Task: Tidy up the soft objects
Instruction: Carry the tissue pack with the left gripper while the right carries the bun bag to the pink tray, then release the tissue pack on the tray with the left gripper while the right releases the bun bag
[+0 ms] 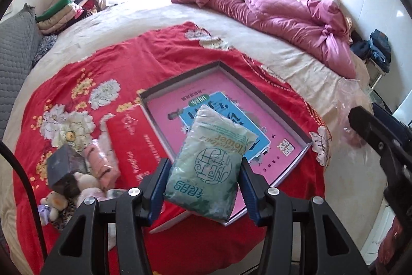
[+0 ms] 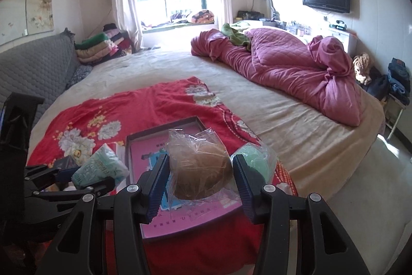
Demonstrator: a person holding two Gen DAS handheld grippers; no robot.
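Note:
My left gripper (image 1: pixel 203 187) is shut on a pale green soft packet (image 1: pixel 208 161) with printed writing, held above the near corner of an open shallow box (image 1: pixel 296 130) with a pink bottom and a blue booklet (image 1: pixel 203 107) in it. The packet also shows in the right wrist view (image 2: pixel 100 169). My right gripper (image 2: pixel 200 184) is shut on a brown soft item in a clear plastic bag (image 2: pixel 200 174), held over the same box (image 2: pixel 144 146). A green soft item in plastic (image 2: pixel 255 159) lies just right of the right gripper's finger.
The box rests on a red floral cloth (image 1: pixel 103 61) spread over a beige bed (image 1: pixel 296 63). A red box lid (image 1: pixel 136 135), a dark cube (image 1: pixel 67 166), a pink bagged item (image 1: pixel 100 166) and small plush toys (image 1: pixel 54 202) lie left. A crumpled pink quilt (image 2: pixel 283 66) lies far right.

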